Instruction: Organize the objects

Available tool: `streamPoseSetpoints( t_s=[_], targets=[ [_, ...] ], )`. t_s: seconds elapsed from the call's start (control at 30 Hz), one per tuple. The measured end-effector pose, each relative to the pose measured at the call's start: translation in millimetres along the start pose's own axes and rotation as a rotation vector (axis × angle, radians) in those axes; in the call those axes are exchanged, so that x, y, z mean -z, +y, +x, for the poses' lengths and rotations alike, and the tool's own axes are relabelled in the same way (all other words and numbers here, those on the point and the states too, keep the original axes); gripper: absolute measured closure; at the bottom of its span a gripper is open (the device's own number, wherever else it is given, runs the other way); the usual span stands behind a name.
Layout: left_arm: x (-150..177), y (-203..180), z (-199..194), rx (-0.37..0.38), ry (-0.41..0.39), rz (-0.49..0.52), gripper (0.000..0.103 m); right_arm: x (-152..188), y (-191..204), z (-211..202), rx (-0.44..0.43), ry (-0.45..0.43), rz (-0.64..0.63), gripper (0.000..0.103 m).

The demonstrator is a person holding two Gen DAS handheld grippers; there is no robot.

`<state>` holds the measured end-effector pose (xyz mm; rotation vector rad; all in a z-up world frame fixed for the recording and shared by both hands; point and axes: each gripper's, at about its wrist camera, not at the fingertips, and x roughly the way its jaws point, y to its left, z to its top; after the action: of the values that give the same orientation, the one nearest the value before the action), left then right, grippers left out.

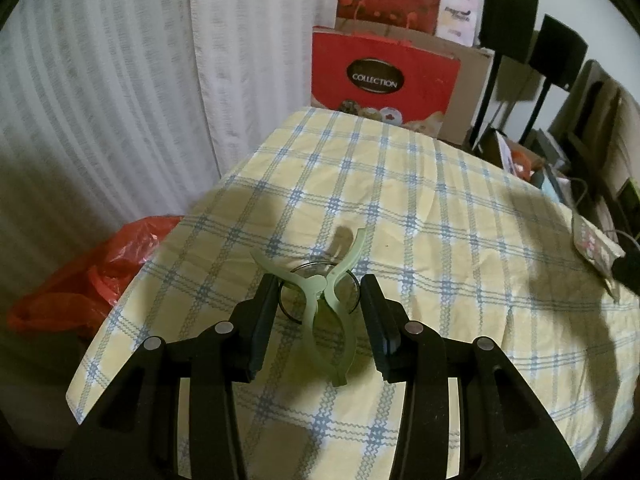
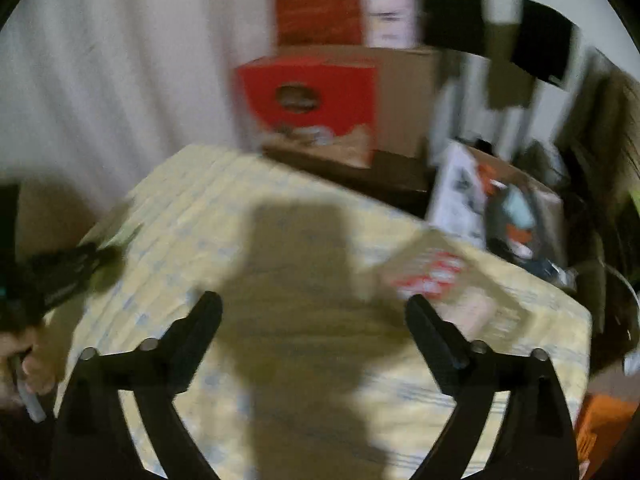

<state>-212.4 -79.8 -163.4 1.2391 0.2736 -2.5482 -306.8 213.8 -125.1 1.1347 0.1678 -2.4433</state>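
A clear glass (image 1: 352, 300) stands on the yellow checked tablecloth (image 1: 420, 208), with a pale green clothes peg (image 1: 320, 292) propped inside it, handles up. My left gripper (image 1: 320, 284) is shut on the glass, one black pad against each side. The right wrist view is blurred. There my right gripper (image 2: 314, 300) is open wide over the cloth (image 2: 280, 216) with nothing between its fingers. A flat packet with red print (image 2: 432, 276) lies just beyond its right finger. The left gripper (image 2: 68, 268) and the hand holding it show at that view's left edge.
The same packet (image 1: 592, 244) lies near the table's right edge. Red gift boxes (image 1: 380, 76) and a cardboard box (image 1: 468, 92) stand behind the table. A white curtain (image 1: 120, 80) hangs at left, above a red plastic bag (image 1: 92, 280). Clutter (image 2: 500, 208) fills the right.
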Motion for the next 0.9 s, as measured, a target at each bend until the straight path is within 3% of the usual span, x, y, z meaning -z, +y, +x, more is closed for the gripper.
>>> streamPoseSetpoints(
  t_s=[0.07, 0.27, 0.4, 0.47, 0.53, 0.67, 0.7, 0.83, 0.87, 0.9],
  targets=[
    [0, -1, 0, -0.002, 0.000, 0.002, 0.064, 2, -26, 0, 0.089, 0.018, 0.037, 0.003],
    [1, -12, -2, 0.007, -0.003, 0.022, 0.064, -6, -60, 27, 0.176, 0.099, 0.048, 0.003],
    [1, -16, -4, 0.011, -0.012, 0.034, 0.064, -14, -64, 48, 0.142, 0.097, -0.065, 0.002],
    [0, -14, -4, 0.011, -0.012, 0.026, 0.064, -11, -72, 56, 0.077, 0.116, -0.049, 0.000],
    [0, -15, -2, 0.007, -0.008, 0.027, 0.064, -7, -75, 53, 0.035, 0.110, -0.031, 0.005],
    [2, -18, 1, 0.012, 0.001, 0.037, 0.064, 7, -58, 37, 0.043, 0.111, -0.048, 0.030],
    [2, -20, 0, 0.017, 0.001, 0.040, 0.064, 11, -53, 33, 0.036, 0.109, -0.043, 0.041],
    [2, -21, -6, 0.025, -0.011, 0.041, 0.064, 26, -34, 18, -0.006, 0.124, 0.012, 0.058],
    [2, -21, -8, 0.027, -0.015, 0.039, 0.064, 27, -29, 13, -0.010, 0.131, 0.031, 0.081],
    [2, -20, -9, 0.028, -0.016, 0.038, 0.064, 29, -26, 9, -0.017, 0.142, 0.062, 0.091]
  ],
)
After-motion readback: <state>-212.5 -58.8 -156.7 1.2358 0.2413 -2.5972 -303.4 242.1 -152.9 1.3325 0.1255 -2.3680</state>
